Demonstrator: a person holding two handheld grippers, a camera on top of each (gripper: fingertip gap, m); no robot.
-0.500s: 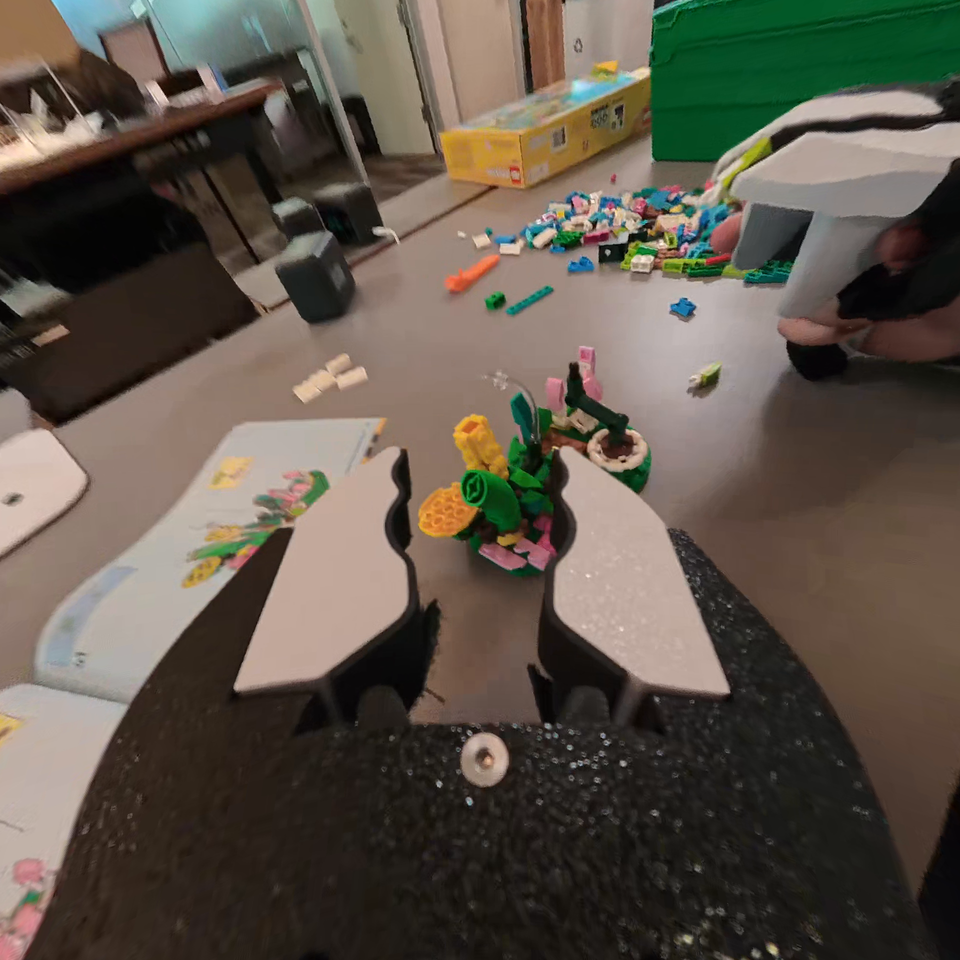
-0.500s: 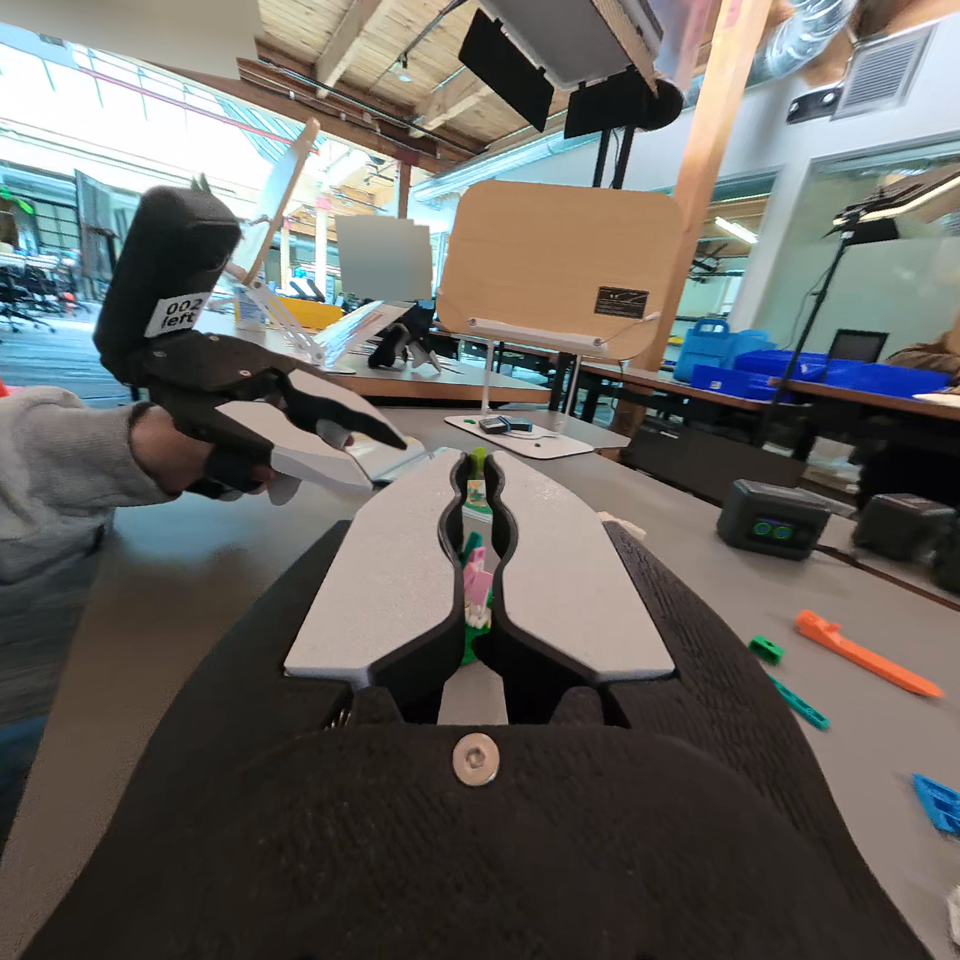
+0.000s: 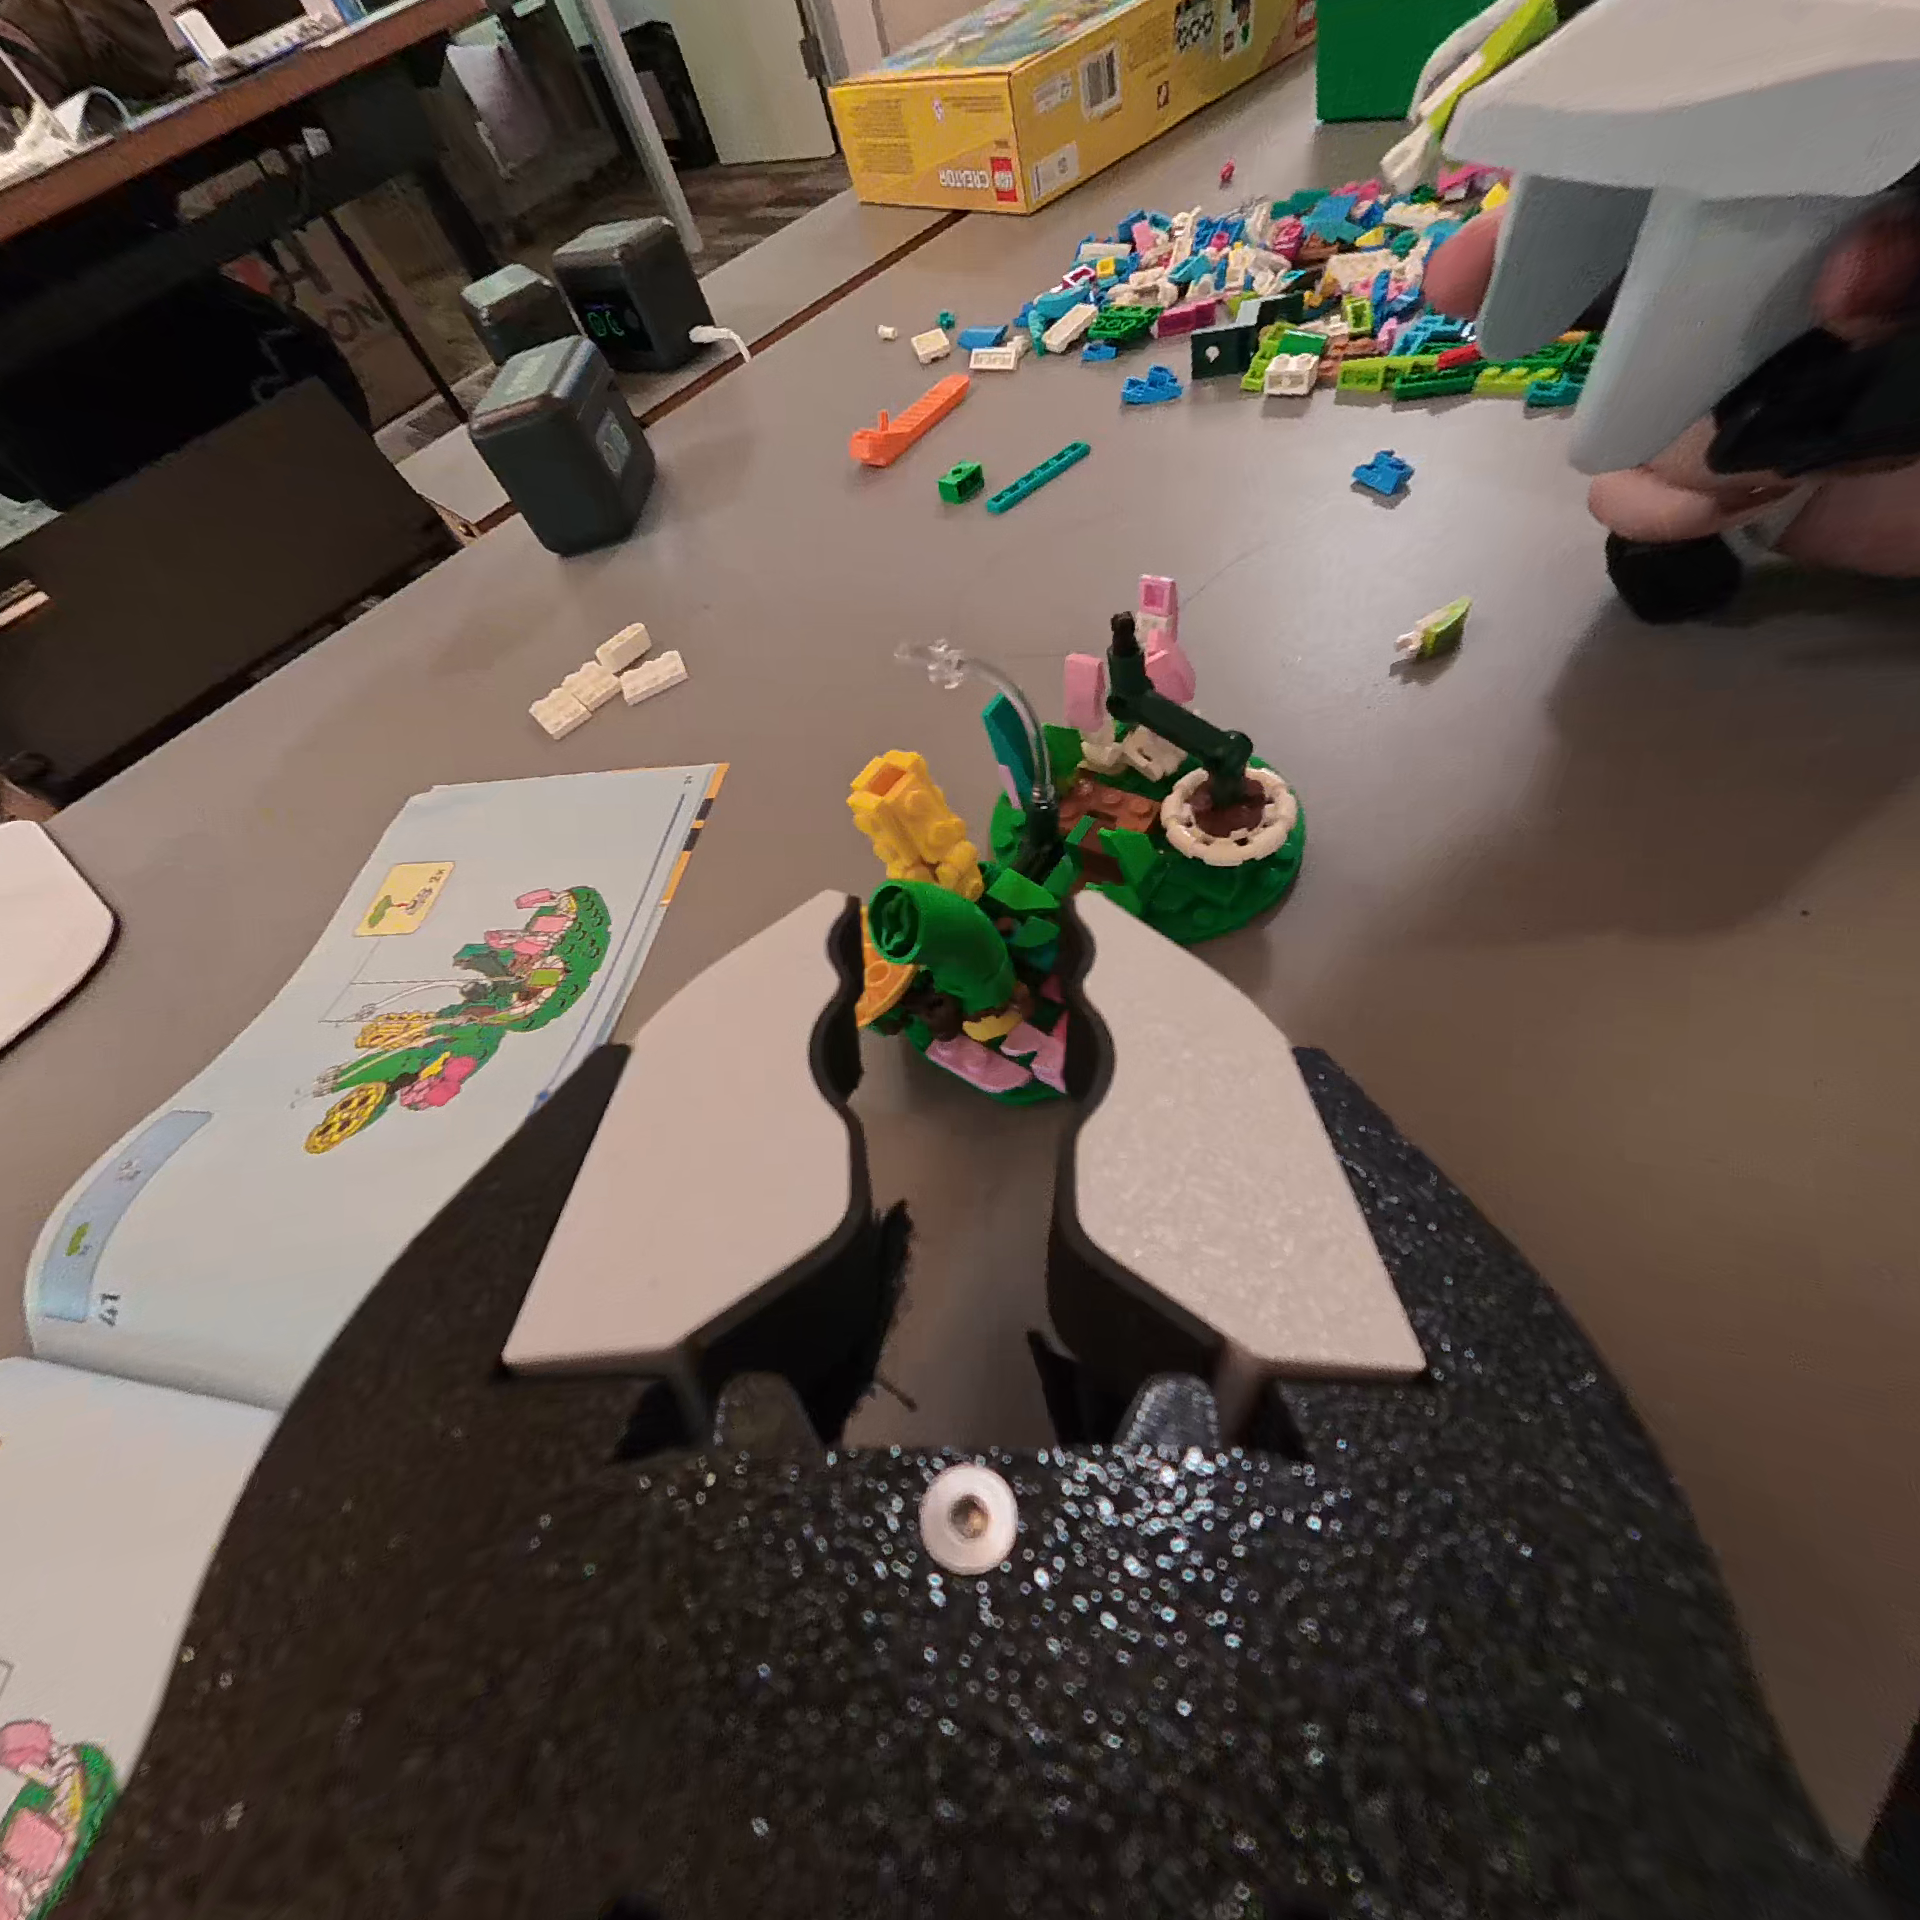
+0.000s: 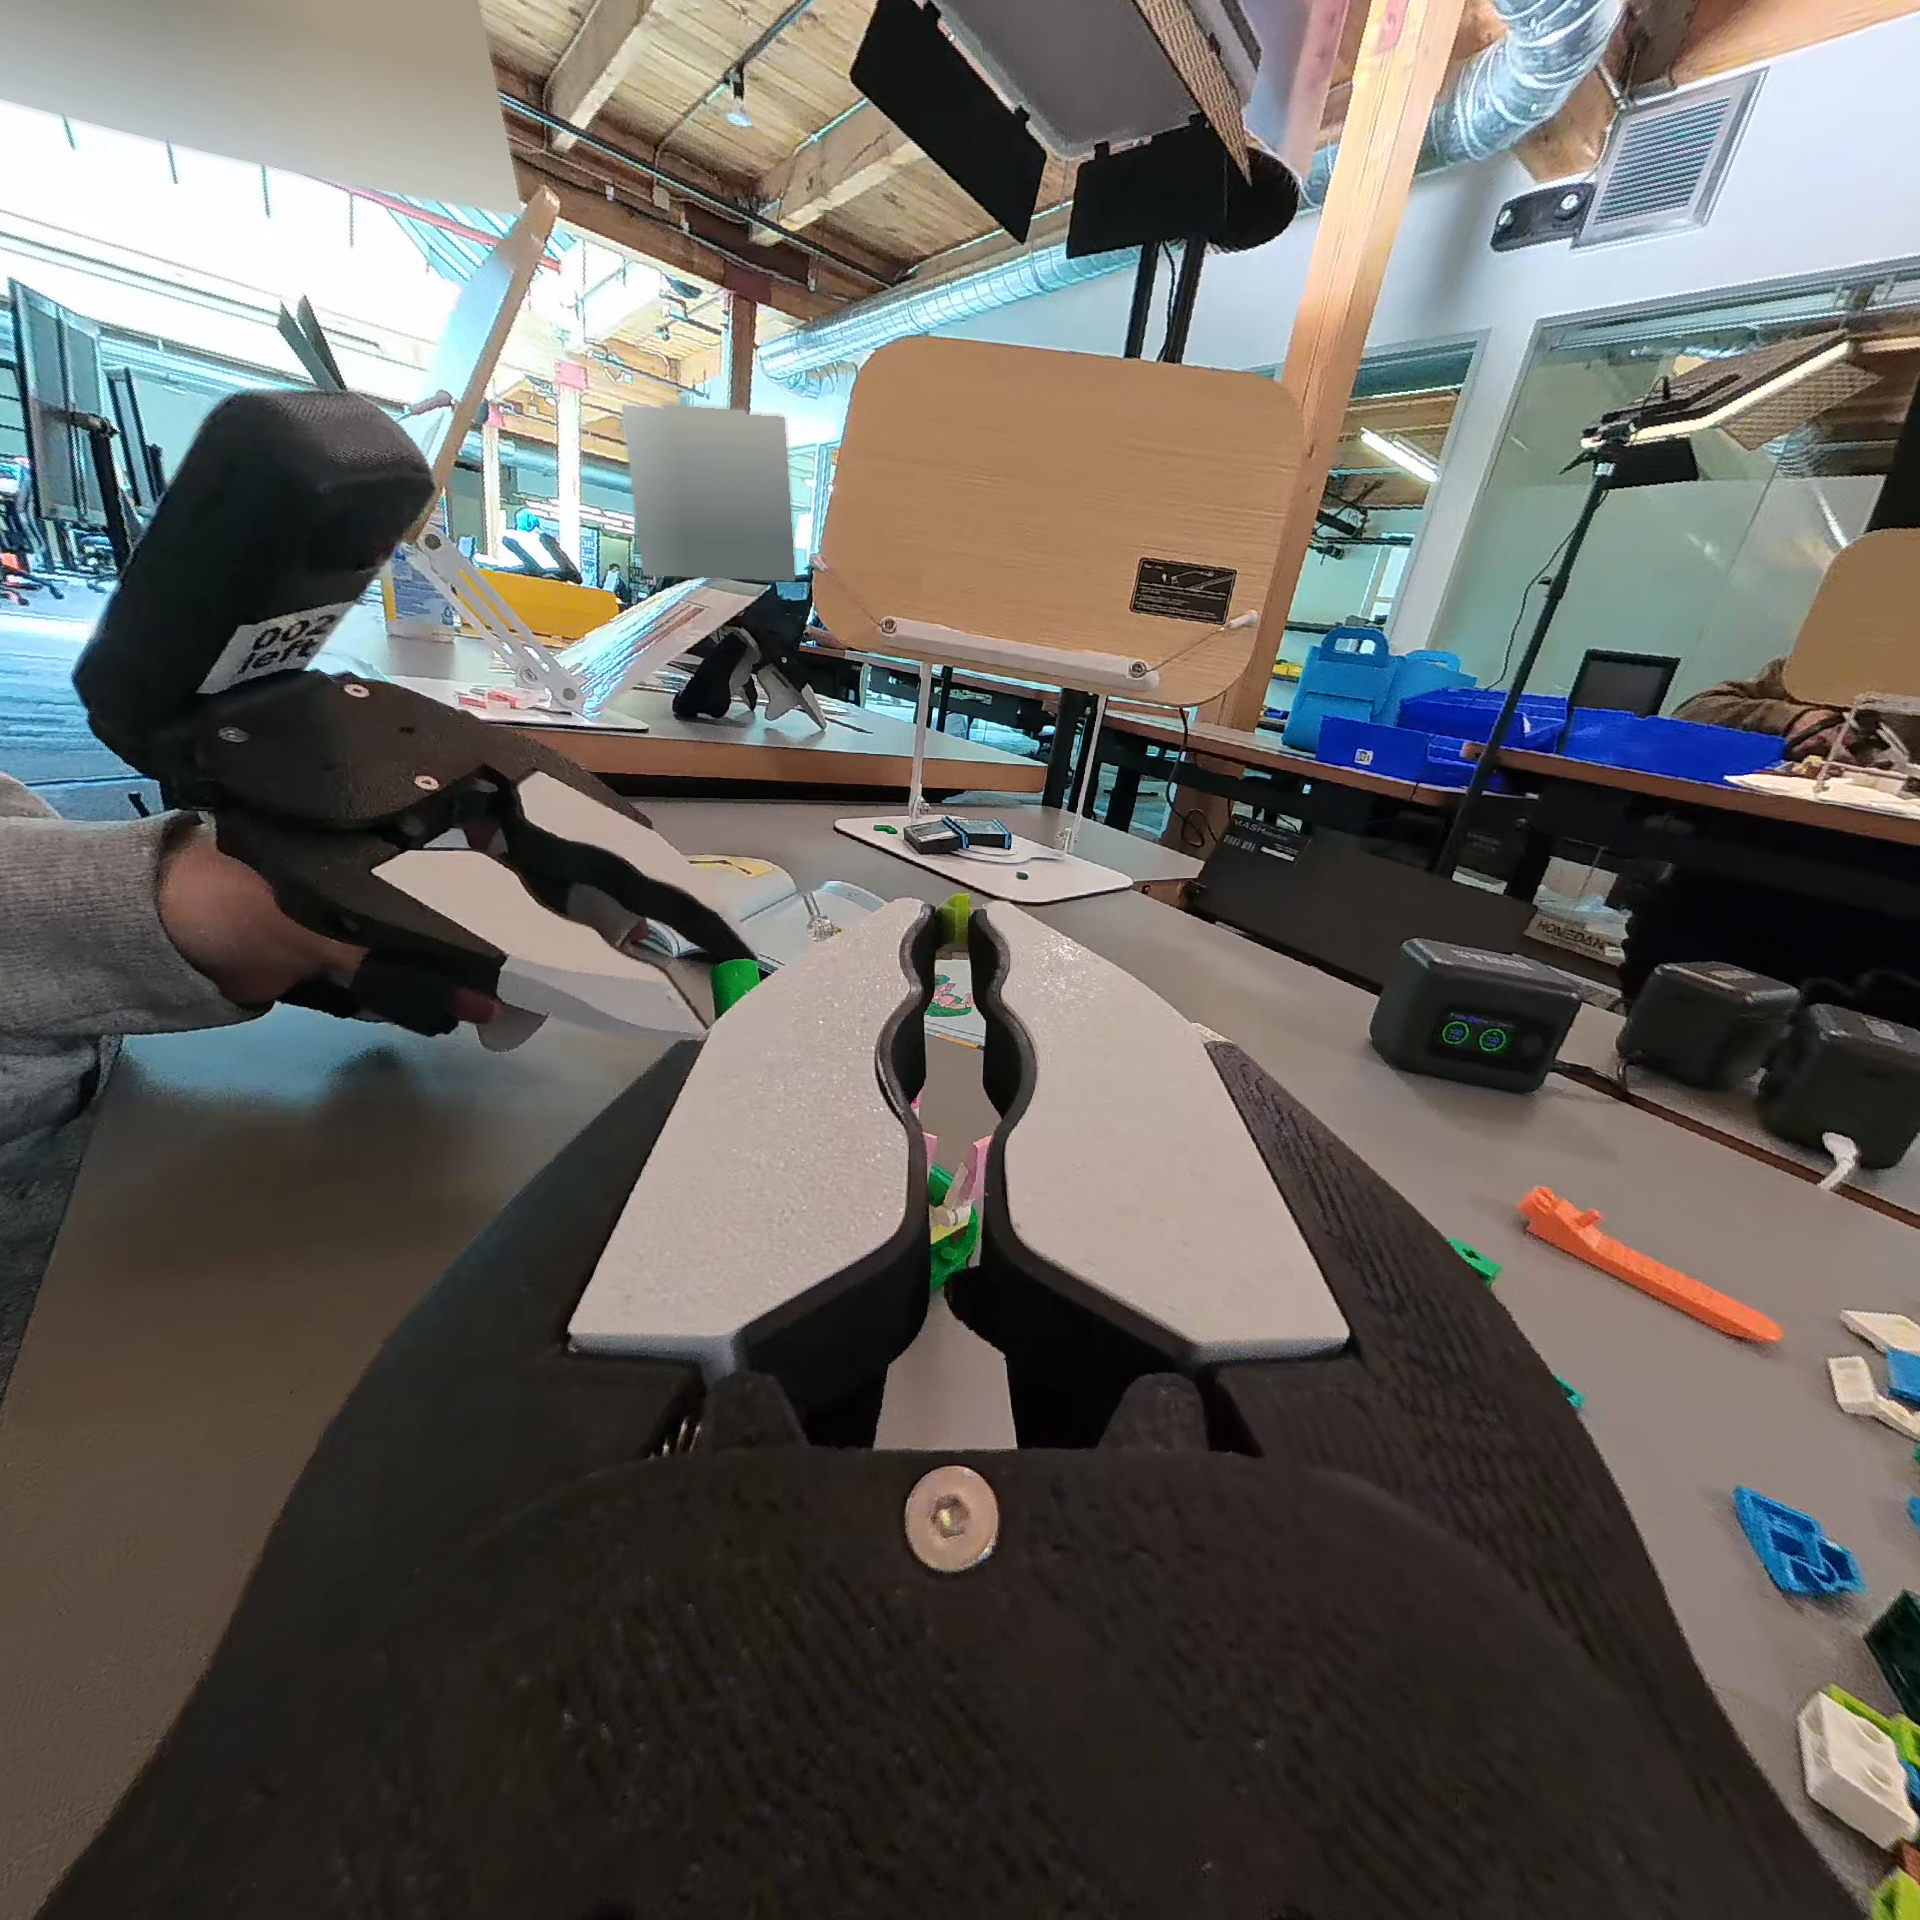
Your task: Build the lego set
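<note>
Left gripper [image 3: 961, 997], jaws narrowed around the near flower model [image 3: 966, 966] on the grey table [image 3: 1507, 987], contact unclear. Right gripper [image 4: 951, 925] pinches a lime piece [image 4: 953, 920] at its tips, raised over the table.

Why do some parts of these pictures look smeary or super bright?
In the left wrist view the right gripper at the top right is blurred, while the flower model looks sharp. In the right wrist view the windows at the far left glare white, and the wide lens bends the wooden post.
</note>
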